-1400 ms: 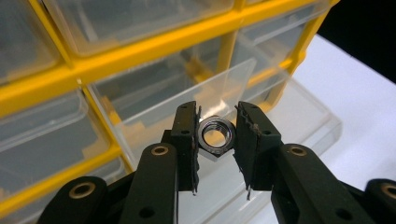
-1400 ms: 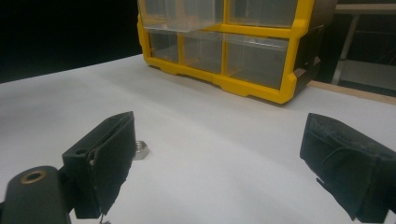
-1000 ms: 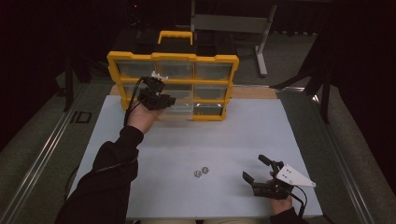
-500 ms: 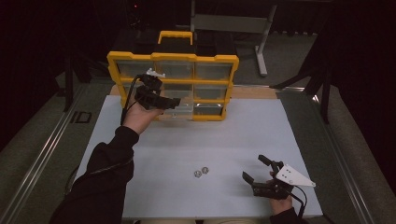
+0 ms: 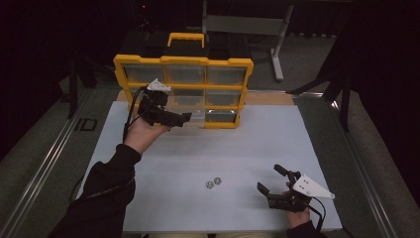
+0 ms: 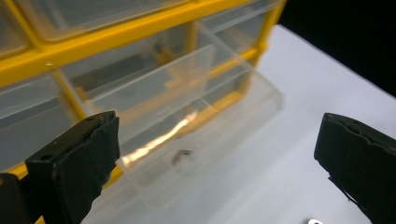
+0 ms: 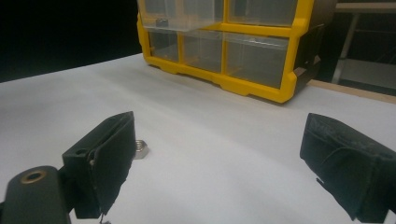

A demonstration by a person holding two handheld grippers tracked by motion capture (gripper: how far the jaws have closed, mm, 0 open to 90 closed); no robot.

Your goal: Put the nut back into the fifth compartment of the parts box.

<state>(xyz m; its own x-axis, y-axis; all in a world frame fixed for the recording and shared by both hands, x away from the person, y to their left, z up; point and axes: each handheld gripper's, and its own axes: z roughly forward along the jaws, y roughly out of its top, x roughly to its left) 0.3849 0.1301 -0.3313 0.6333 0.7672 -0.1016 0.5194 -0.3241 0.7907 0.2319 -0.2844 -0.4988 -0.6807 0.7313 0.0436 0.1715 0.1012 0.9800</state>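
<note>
A yellow organizer (image 5: 183,62) with clear drawers stands at the back of the white table. One lower drawer (image 5: 198,116) is pulled out, and in the left gripper view a small nut (image 6: 182,156) lies inside that drawer (image 6: 196,107). My left gripper (image 5: 181,118) hovers just in front of it; its jaws have just been opening and nothing is pinched between them (image 6: 219,135). Two loose nuts (image 5: 214,182) lie on the table near the front. My right gripper (image 5: 268,177) rests open to their right, and one nut (image 7: 140,148) sits beside its left jaw.
The white tabletop (image 5: 277,134) stretches between the organizer and the nuts. The organizer (image 7: 224,42) rises beyond the right gripper (image 7: 217,154). Dark floor, a metal rail (image 5: 44,163) at the left and a desk frame (image 5: 277,44) behind surround the table.
The left gripper's jaws have gone from shut to wide open, and the hand has drawn back a little from the pulled-out drawer. The right gripper has stayed put.
</note>
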